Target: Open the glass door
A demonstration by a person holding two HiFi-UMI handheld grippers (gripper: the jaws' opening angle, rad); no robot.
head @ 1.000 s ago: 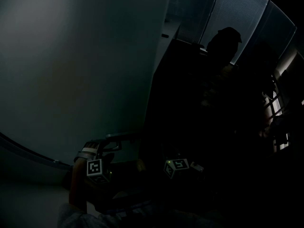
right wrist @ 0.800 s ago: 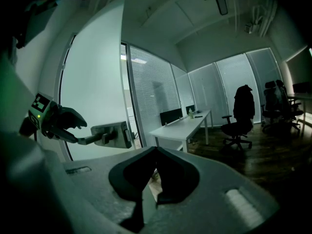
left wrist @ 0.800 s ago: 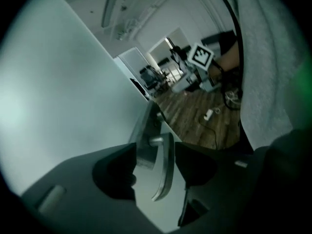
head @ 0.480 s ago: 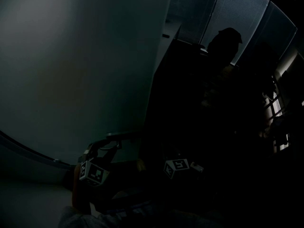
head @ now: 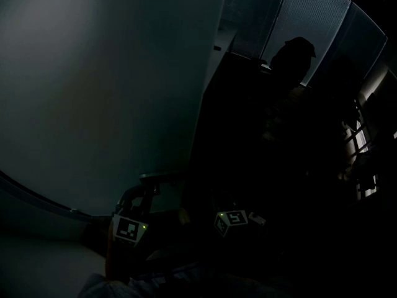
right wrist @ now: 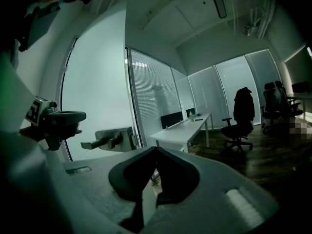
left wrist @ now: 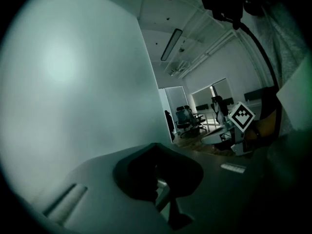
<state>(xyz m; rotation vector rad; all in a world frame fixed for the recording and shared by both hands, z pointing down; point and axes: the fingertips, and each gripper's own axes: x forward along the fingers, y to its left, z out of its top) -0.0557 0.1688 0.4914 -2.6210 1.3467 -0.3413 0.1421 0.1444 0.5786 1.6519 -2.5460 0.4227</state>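
The frosted glass door fills the left of the dim head view, with its lever handle low at its right edge. My left gripper is just below and left of that lever. In the right gripper view the left gripper is beside the lever's free end, apart from it. Its jaws have just been closing and meet with nothing between them. My right gripper is shut and empty, lower right of the handle; only its marker cube shows in the head view.
Beyond the door edge is a dark office: slatted glass partitions, a long white desk, swivel chairs and a wooden floor. A dark cabinet or panel stands right of the door.
My left gripper has rolled, its marker cube turning, and its jaws have risen closer to the lever handle. The right gripper has stayed put.
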